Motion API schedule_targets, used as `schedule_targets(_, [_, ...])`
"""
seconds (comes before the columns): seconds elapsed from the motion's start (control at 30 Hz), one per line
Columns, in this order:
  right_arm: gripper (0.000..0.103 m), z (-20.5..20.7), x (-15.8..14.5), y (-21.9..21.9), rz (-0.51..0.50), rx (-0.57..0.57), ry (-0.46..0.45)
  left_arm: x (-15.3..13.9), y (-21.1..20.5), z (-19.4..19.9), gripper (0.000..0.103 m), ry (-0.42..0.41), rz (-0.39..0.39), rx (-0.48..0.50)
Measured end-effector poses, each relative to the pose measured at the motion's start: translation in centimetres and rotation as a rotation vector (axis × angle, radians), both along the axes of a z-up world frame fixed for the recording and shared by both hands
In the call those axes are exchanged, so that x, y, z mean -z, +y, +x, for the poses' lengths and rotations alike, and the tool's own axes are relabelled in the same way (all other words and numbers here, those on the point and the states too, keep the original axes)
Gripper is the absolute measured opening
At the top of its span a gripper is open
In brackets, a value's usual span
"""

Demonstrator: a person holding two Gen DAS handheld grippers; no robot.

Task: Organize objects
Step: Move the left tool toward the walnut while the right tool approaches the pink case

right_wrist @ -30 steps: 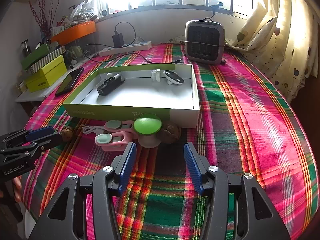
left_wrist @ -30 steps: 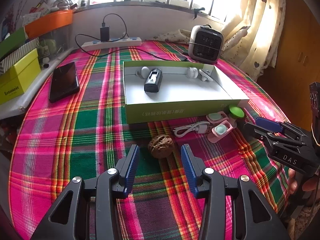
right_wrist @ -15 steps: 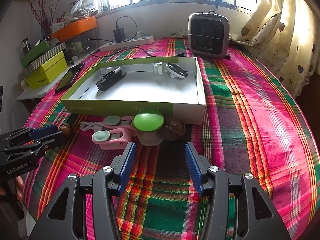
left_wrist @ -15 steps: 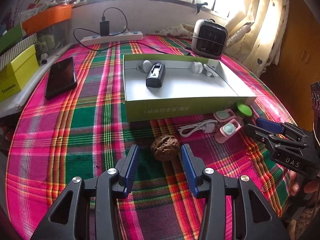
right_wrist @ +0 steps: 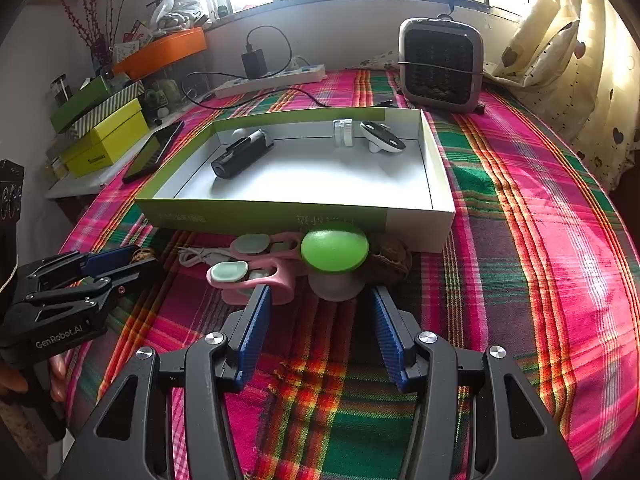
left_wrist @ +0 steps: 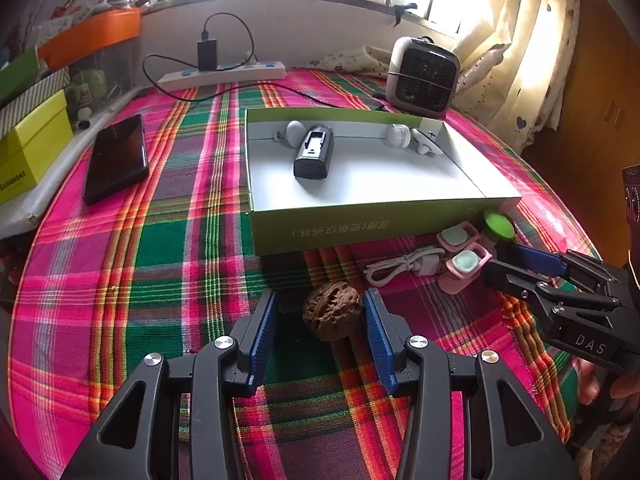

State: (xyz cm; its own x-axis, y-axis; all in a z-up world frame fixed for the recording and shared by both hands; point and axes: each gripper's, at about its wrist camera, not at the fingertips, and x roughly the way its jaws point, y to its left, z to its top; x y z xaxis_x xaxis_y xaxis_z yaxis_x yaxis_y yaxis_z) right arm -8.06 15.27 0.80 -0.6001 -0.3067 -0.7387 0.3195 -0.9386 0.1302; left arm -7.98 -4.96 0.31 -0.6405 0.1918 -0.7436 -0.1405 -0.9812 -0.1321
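Note:
A brown walnut [left_wrist: 331, 311] lies on the plaid cloth between the open fingers of my left gripper [left_wrist: 319, 309]; the pads do not clearly touch it. A green-topped mushroom object [right_wrist: 334, 255] stands just beyond my open right gripper [right_wrist: 320, 304], with a second walnut [right_wrist: 391, 261] to its right and pink clips [right_wrist: 256, 268] to its left. A white cable [left_wrist: 404, 266] lies beside the clips. The open green box [left_wrist: 360, 222] holds a black device [left_wrist: 314, 151] and white pieces. The right gripper also shows in the left wrist view [left_wrist: 496, 266].
A black phone [left_wrist: 116, 156] lies left of the box. A small heater [right_wrist: 440, 65] and a power strip [left_wrist: 224, 74] stand at the back. Yellow and green boxes [right_wrist: 106, 136] sit on a shelf at left. Curtains hang at right.
Both grippers have moved forward. The walnut now sits between the left fingers, and the right fingers have come close to the green mushroom object.

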Motion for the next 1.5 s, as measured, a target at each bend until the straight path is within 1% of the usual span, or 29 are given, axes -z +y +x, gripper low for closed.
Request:
schedule_targets(0.13, [0.052,0.1,0.0,-0.5,-0.003,-0.026,-0.011,0.1,-0.1,0.0,0.042,0.000,0.008,0.002])
schedule_targets(0.27, [0.052,0.5,-0.6,-1.2,-0.038,-0.072,-0.006,0.1,0.0,-0.1,0.042,-0.001,0.016,0.005])
schedule_targets(0.33, [0.052,0.6,-0.8,-1.6,-0.035,-0.084,0.006,0.1,-0.1,-0.1,0.042,-0.001,0.014,0.004])
schedule_targets(0.43, [0.052,0.5,-0.7,-2.3,-0.043,-0.110,-0.001,0.0,-0.1,-0.1,0.042,-0.001,0.016,0.006])
schedule_targets(0.53, [0.052,0.1,-0.5,-2.8,-0.023,-0.113,0.013,0.1,0.0,-0.1,0.042,0.000,0.014,0.007])
schedule_targets(0.67, [0.052,-0.1,-0.4,-3.0,-0.037,-0.135,-0.007,0.0,-0.2,-0.2,0.042,0.000,0.017,0.004])
schedule_targets(0.8, [0.052,0.4,-0.4,-3.7,-0.049,-0.192,-0.018,0.0,-0.3,-0.3,0.042,-0.001,0.019,-0.004])
schedule_targets(1.07, [0.052,1.2,-0.2,-4.6,-0.060,-0.260,-0.056,0.1,-0.9,-0.2,0.042,0.001,0.016,-0.013])
schedule_targets(1.17, [0.052,1.5,-0.2,-5.1,-0.050,-0.295,-0.055,0.1,-1.1,-0.2,0.042,0.001,0.017,-0.015])
schedule_targets(1.33, [0.052,1.1,-0.2,-5.3,-0.018,-0.264,-0.038,0.2,-1.3,-0.1,0.042,0.001,0.015,-0.016])
schedule_targets(1.5, [0.052,0.5,0.1,-5.9,0.014,-0.264,-0.045,0.2,-1.3,-0.1,0.042,0.002,0.015,-0.015])
